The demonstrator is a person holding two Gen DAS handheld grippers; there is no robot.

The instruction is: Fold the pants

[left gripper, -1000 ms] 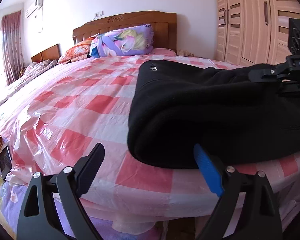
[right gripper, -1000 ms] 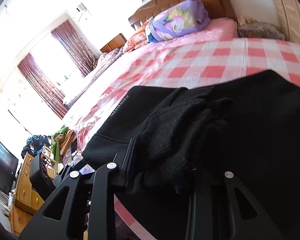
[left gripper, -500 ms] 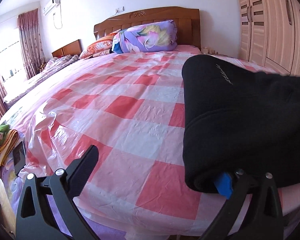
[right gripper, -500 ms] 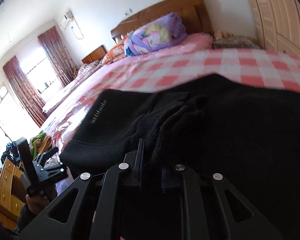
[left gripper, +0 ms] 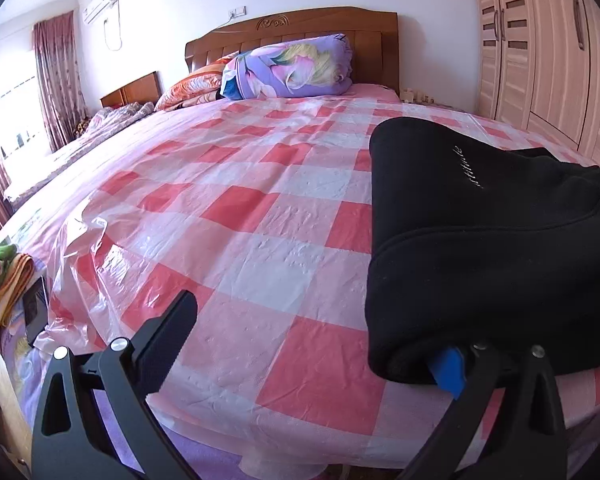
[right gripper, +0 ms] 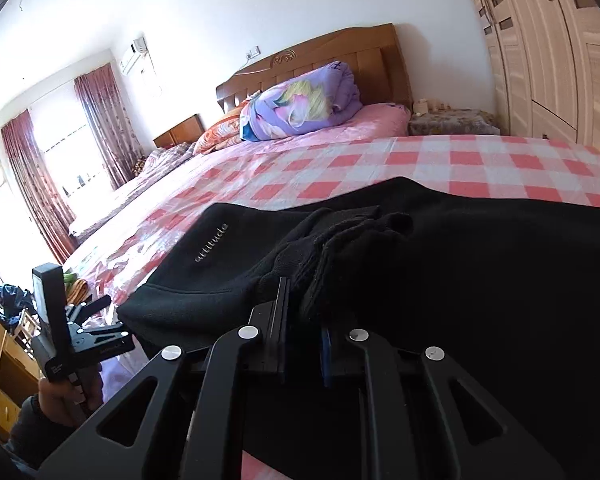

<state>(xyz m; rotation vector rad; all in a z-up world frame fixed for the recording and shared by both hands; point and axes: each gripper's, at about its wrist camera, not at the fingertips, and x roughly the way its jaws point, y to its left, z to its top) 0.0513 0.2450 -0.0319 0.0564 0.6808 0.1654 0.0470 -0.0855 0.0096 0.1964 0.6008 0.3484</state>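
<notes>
Left wrist view: left gripper (left gripper: 316, 344) spread wide, holding nothing; pants (left gripper: 496, 248) on the bed (left gripper: 228, 208), their corner lying over its right finger.
Right wrist view: right gripper (right gripper: 304, 344) nearly closed, pinching a bunched fold of the pants (right gripper: 460, 280).

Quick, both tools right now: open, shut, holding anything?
Left tool: open wide, gripping nothing; the black pants' edge lies over one finger.
Right tool: shut on a bunch of the pants.
</notes>
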